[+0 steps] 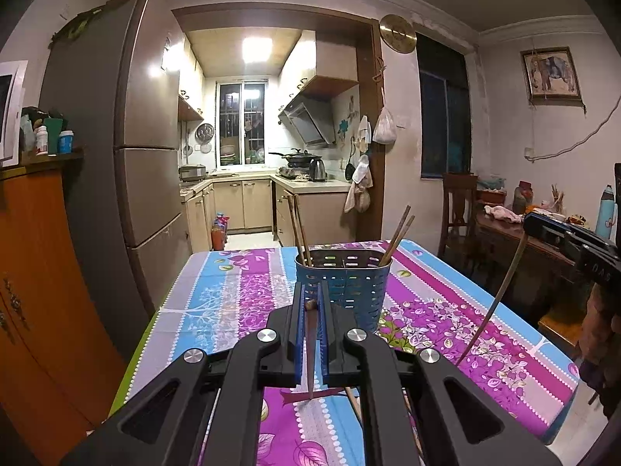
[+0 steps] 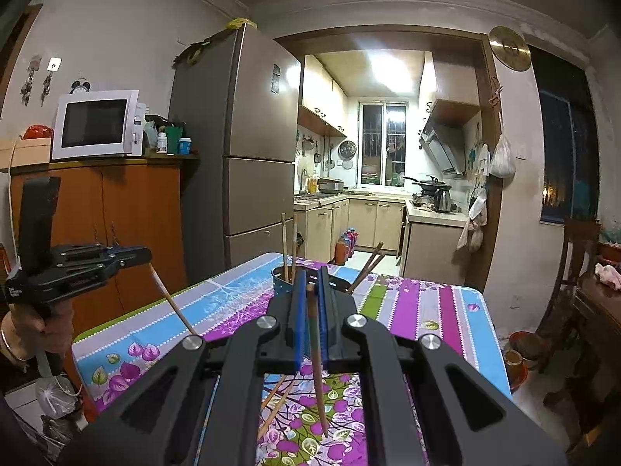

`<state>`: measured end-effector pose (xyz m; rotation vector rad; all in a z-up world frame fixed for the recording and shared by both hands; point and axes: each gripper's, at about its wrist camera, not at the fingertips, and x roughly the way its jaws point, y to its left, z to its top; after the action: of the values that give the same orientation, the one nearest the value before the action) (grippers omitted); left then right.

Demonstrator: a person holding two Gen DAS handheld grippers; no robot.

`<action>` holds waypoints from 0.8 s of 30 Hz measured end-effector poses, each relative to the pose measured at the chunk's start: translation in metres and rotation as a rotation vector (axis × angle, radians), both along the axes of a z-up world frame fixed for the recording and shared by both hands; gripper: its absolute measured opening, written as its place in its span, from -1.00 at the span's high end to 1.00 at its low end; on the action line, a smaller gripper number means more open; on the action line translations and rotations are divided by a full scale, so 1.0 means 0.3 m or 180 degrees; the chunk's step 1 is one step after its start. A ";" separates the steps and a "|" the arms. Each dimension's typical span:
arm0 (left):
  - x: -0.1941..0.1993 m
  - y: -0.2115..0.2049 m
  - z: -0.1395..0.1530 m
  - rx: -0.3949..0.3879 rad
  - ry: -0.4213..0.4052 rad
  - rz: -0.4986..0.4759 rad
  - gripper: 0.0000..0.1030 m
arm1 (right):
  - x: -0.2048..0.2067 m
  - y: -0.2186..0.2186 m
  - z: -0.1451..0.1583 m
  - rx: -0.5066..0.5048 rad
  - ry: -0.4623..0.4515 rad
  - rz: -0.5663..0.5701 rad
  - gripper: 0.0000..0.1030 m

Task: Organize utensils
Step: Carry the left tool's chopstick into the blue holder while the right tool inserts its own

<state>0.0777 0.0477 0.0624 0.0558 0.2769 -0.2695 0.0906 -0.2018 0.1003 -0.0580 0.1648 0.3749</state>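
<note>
With each gripper's fingers clamped on a thin brown wooden chopstick (image 1: 310, 353), mid-transfer over the bench; next: tips down into the blue perforated holder (image 1: 343, 283).

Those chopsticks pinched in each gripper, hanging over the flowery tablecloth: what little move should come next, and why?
Probably carry one forward and lower it tip-first into the blue holder. Both the left gripper and the right gripper are shut on a chopstick hanging tip-down above the table, and the holder, just ahead, already has chopsticks standing in it. Going one at a time may avoid a clash.
</note>
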 end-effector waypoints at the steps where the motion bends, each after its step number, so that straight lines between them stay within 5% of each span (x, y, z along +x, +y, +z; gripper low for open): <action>1: 0.007 0.004 0.004 -0.0001 0.0017 -0.0016 0.85 | 0.003 0.003 0.006 -0.0008 0.0009 0.0006 0.91; 12: 0.105 0.062 0.048 -0.0120 0.0253 -0.0181 0.85 | 0.043 0.032 0.049 0.0023 0.0198 0.0027 0.91; 24: 0.081 0.030 0.116 -0.0111 0.0054 -0.0338 0.85 | 0.060 0.078 0.087 -0.0007 0.0262 0.0041 0.91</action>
<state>0.1021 0.0567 0.0973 0.0339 0.2863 -0.3803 0.1085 -0.1784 0.1264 -0.0459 0.2462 0.3903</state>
